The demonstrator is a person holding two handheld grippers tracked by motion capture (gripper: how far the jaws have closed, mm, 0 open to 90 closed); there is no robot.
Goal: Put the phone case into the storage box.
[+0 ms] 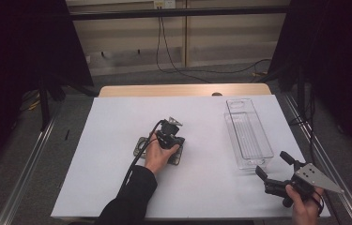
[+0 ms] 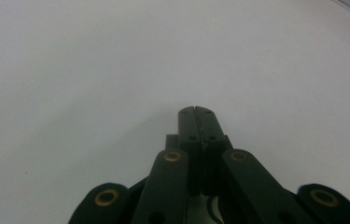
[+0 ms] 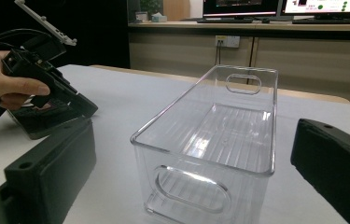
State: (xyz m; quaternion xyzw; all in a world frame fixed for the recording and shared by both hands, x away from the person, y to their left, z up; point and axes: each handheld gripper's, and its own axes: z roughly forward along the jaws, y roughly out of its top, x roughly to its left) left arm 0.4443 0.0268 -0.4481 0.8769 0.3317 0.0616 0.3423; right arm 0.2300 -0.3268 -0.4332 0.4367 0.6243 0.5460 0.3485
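Left gripper (image 1: 170, 123) is sitting near the middle of the high view, its jaws pressed together with nothing between them, as the left gripper view (image 2: 195, 111) is showing against bare white. It is resting on a dark flat holder (image 1: 141, 145) that is lying on the white table cover (image 1: 117, 187), and the person's left hand (image 1: 160, 153) is wrapping around its body, with a black sleeve (image 1: 129, 201) trailing to the bottom edge.

White sheeting is covering most of the tabletop; a strip of pale wood (image 1: 183, 89) is peeking out along the far edge. Dark curtains are hanging at the upper left and upper right, and a cable is lying on the floor beyond the table.

At centre right, a clear plastic bin (image 1: 248, 133) is standing upright and empty, long and narrow, with a ribbed floor and oval handle cut-outs in its ends (image 3: 210, 135).

Right gripper (image 1: 273, 164), at the lower right, is holding its jaws wide apart, just short of the bin's near end, gripping nothing.
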